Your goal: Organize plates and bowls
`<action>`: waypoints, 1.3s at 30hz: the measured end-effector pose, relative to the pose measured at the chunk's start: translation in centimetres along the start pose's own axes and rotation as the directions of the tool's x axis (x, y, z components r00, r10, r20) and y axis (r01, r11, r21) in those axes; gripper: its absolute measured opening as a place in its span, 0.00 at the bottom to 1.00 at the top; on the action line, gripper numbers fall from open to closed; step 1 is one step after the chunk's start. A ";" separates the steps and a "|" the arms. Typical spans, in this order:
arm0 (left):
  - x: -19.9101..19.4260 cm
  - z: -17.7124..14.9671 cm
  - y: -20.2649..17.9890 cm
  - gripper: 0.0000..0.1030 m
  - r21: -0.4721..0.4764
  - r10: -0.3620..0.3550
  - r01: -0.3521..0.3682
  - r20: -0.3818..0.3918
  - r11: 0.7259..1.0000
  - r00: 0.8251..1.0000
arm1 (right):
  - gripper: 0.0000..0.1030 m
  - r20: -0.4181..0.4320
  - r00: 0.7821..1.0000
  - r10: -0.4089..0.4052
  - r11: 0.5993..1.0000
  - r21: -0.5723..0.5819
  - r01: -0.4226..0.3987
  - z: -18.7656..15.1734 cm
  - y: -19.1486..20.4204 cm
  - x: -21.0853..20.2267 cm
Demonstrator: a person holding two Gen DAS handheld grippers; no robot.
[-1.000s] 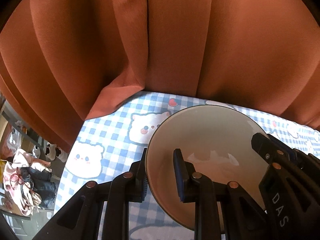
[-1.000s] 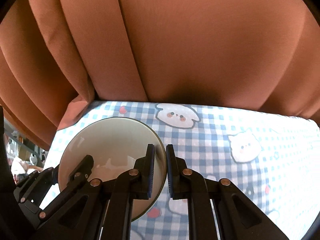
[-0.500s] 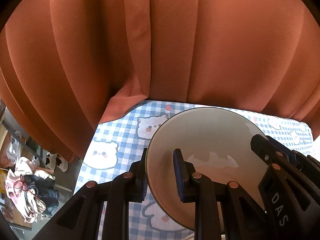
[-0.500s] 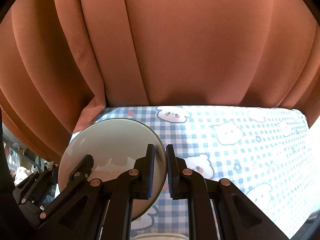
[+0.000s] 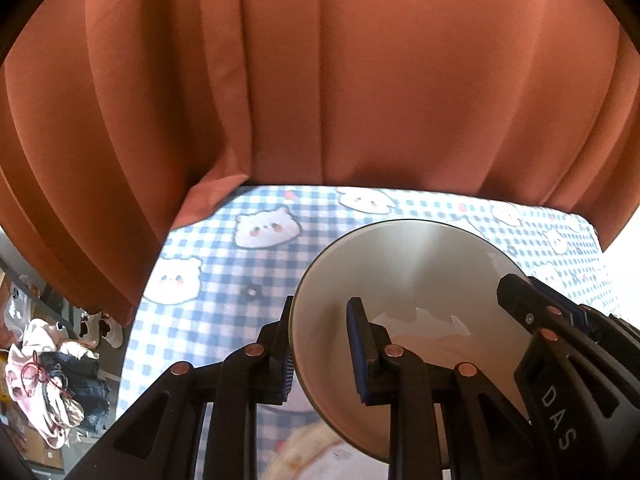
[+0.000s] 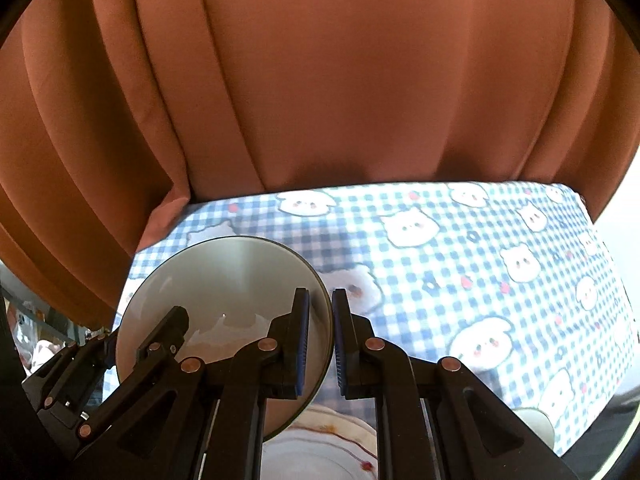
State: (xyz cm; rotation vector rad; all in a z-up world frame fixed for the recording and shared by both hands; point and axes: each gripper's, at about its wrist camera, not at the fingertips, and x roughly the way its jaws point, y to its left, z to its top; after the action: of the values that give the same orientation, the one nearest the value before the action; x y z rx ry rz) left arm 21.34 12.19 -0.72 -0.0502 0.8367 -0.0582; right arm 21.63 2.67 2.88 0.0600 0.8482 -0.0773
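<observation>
1. A pale, glossy bowl (image 5: 404,280) is held above the tabletop (image 5: 224,280), tilted so that its inside faces both cameras.
2. The left tongs (image 5: 320,344) are clamped on the bowl's rim at its 9 o'clock edge: one blue-padded finger lies outside the wall, the other inside.
3. The right tongs (image 6: 320,344) are clamped on the same bowl (image 6: 224,304) at its 3 o'clock edge, the rim being pinched between the two blue pads.
4. In the left wrist view, the right tongs (image 5: 520,300) are seen at 3 o'clock of the bowl; in the right wrist view, the left tongs (image 6: 132,344) are seen at 8 o'clock.
5. The tabletop is covered by a blue-and-white checked cloth (image 6: 460,272) printed with white bear faces.
6. A white plate (image 6: 320,448) with small red marks lies at 6 o'clock in the right wrist view, below the bowl.
7. A rust-orange curtain (image 6: 320,80) hangs behind the tabletop, from 9 to 3 o'clock.
8. A heap of clothes (image 5: 52,384) is seen on the floor at 8 o'clock in the left wrist view.
</observation>
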 end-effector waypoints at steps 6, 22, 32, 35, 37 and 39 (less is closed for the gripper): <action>-1.5 -2.0 -3.2 0.20 0.005 0.002 -0.002 -0.005 1.000 1.000 | 0.14 -0.006 1.000 0.006 1.000 0.019 -0.006 -1.9 -4.1 -1.4; -5.2 -6.5 -11.6 0.20 -0.021 0.015 -0.016 -0.014 1.000 1.000 | 0.14 -0.006 0.999 0.041 0.999 -0.003 -0.041 -5.8 -13.7 -5.0; -5.8 -9.1 -17.2 0.20 -0.026 0.011 -0.011 -0.011 1.000 1.000 | 0.14 0.005 0.999 0.042 0.999 -0.021 -0.041 -7.9 -19.4 -6.0; -5.7 -9.8 -18.1 0.20 -0.031 0.008 -0.008 -0.020 0.999 1.000 | 0.14 -0.001 0.999 0.045 0.999 -0.023 -0.045 -8.4 -20.8 -6.0; -5.7 -10.5 -18.8 0.20 -0.033 0.011 -0.011 -0.025 0.999 1.000 | 0.14 -0.010 0.999 0.049 0.998 -0.026 -0.049 -9.0 -21.6 -5.8; -5.5 -11.1 -19.2 0.20 -0.034 0.014 -0.015 -0.035 0.999 0.999 | 0.14 -0.022 0.998 0.054 0.998 -0.027 -0.054 -9.3 -22.2 -5.6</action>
State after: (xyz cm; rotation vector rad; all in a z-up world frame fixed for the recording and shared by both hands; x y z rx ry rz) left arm 8.76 -6.82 -2.76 -0.0754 0.8728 -0.0310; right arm 8.88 -18.42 0.47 0.0578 0.8680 -0.0143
